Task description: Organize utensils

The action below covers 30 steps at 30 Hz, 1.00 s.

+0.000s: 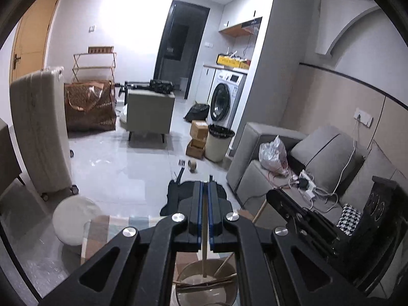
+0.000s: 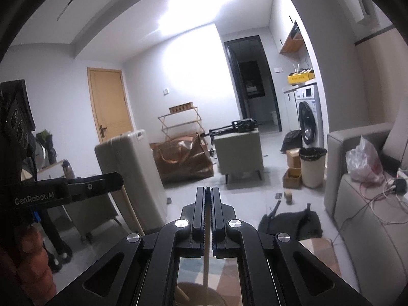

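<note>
My left gripper (image 1: 204, 186) is shut on a thin wooden chopstick (image 1: 204, 244) that hangs down between the pads toward a round tan holder (image 1: 230, 270). Several more wooden sticks (image 1: 204, 284) lie inside the holder. My right gripper (image 2: 208, 190) is shut on a second chopstick (image 2: 207, 257), which hangs above the same holder (image 2: 187, 289). Each gripper also shows in the other's view: the right gripper (image 1: 271, 195) with its stick (image 1: 260, 213), and the left gripper (image 2: 118, 178) with its stick (image 2: 131, 209). Both are raised well above the holder.
A grey sofa (image 1: 318, 153) with cables and a plastic bag stands at the right. On the floor ahead are a black bag (image 2: 290, 220), a cream suitcase (image 1: 40, 132), a white round stool (image 1: 74, 221), a lined bin (image 1: 219, 142) and cardboard boxes (image 1: 197, 137).
</note>
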Available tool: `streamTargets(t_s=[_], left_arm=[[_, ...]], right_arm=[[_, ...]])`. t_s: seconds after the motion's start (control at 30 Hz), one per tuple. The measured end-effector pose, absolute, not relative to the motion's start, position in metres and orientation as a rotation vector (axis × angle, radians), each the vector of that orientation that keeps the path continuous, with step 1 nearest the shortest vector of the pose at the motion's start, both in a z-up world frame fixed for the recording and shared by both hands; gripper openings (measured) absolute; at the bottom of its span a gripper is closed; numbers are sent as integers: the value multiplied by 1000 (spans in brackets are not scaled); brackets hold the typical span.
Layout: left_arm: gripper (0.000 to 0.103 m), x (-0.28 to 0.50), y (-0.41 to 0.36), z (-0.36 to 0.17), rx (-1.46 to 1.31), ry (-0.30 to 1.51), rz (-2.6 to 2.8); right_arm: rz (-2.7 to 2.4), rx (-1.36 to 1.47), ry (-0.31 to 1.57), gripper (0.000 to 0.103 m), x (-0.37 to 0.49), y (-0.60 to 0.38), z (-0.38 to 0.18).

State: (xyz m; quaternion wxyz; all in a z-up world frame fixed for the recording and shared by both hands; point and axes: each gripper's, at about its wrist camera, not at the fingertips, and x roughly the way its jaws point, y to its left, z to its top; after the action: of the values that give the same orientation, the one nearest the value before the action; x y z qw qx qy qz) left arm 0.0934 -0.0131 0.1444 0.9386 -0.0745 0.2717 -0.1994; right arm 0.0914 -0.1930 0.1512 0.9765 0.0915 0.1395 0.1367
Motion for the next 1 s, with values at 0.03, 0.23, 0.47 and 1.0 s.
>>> streamTargets(t_s=[0.03, 0.23, 0.47, 1.0], left_arm=[[0, 94, -13, 140, -152, 561, -406], [0, 92, -15, 124, -132, 622, -414], [0, 97, -13, 129, -177, 710, -460], [80, 7, -1, 112, -181, 748, -210]], right_arm=[[273, 181, 290, 3, 93, -193, 147], [287, 172, 324, 3, 92, -190, 128], [336, 174, 379, 7, 85, -188, 123], [216, 341, 490, 59, -10, -247, 101]])
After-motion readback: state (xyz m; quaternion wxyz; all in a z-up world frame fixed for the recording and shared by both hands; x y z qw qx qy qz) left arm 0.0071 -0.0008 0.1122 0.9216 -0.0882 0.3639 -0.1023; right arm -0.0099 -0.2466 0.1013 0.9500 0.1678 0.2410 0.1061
